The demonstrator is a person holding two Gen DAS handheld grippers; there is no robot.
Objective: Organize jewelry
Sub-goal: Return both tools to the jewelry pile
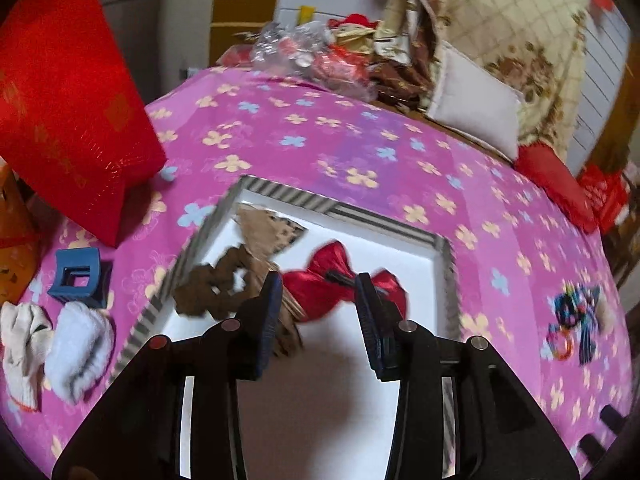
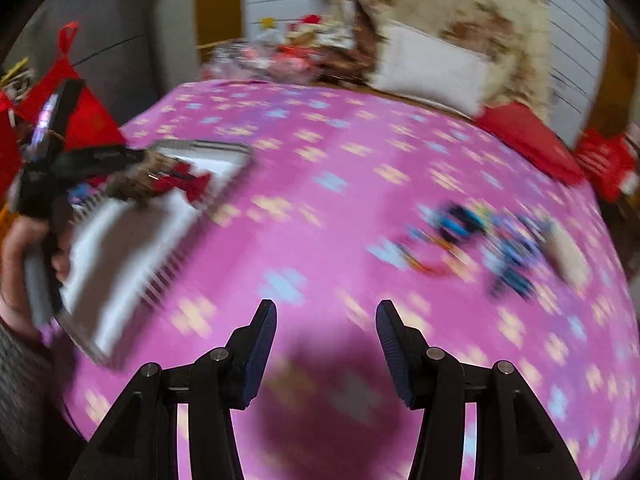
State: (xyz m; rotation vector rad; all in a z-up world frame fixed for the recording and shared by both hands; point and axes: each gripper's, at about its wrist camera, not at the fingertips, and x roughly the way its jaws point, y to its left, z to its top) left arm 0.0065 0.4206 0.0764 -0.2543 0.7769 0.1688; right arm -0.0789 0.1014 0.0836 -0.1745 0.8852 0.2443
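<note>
A white box with a striped rim (image 1: 344, 208) lies on the pink flowered cloth. Inside it lie a red satin bow (image 1: 332, 280) and brown patterned bows (image 1: 224, 284). My left gripper (image 1: 318, 292) is open, hovering just above the red bow inside the box. A pile of blue and multicoloured hair pieces (image 1: 576, 316) lies on the cloth to the right; it shows blurred in the right wrist view (image 2: 480, 236). My right gripper (image 2: 326, 320) is open and empty above bare cloth, between the box (image 2: 132, 248) and that pile.
A blue claw clip (image 1: 80, 280) and rolled white socks (image 1: 52, 352) lie left of the box. A red bag (image 1: 68, 92) stands at the far left. Folded blankets (image 1: 500, 40), a red cushion (image 1: 556, 184) and plastic-wrapped clutter (image 1: 316, 56) line the far side.
</note>
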